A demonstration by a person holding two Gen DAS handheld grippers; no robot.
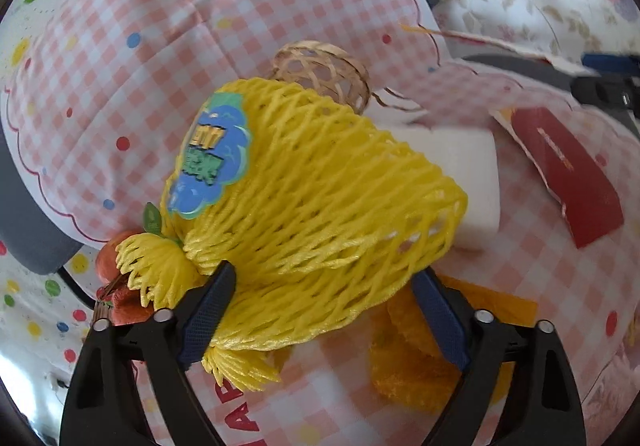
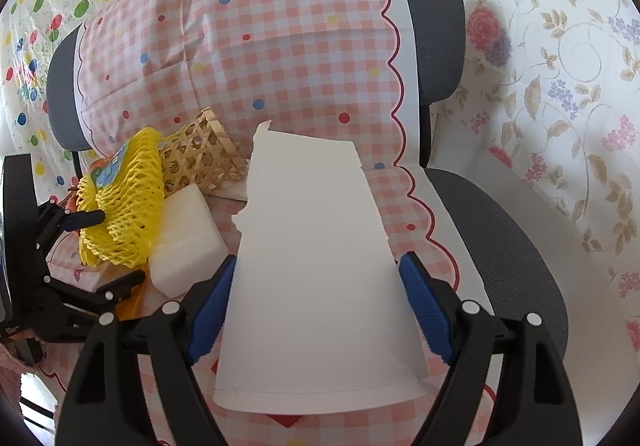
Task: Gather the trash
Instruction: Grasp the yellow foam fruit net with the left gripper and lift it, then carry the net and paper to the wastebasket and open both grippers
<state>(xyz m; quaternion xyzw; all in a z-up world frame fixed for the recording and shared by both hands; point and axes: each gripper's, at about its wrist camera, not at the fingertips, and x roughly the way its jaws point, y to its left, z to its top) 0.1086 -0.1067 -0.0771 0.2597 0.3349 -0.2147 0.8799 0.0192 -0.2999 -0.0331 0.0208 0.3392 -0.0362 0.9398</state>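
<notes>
Net: the yellow foam net [image 1: 312, 205] sits between my left tongs [image 1: 324, 310], on the chair seat left of the foam block [image 1: 464, 181]; its tied tuft pokes out under the near finger.
Left tongs: clenched on the net, pads pressing its lower mesh; I judge the hold shallow, since the mesh is soft and will squash, so I'd squeeze firmly and lift slowly to keep it from slipping.
Card: the torn white card [image 2: 316, 278] lies flat between my right tongs [image 2: 316, 306], its ragged edge pointing far.
Right tongs: pads touch both card edges, so I take it as held; a stiff sheet can bow and pop free, so I'd keep it level.
Basket: the wicker basket [image 2: 200, 157] lies tipped just behind the net, mouth toward the camera; probably the trash goes there.
Nearby: a red carton [image 1: 568, 173] lies right; orange scraps [image 1: 412, 362] beneath the net.
Risk: mesh snagging the wicker.
</notes>
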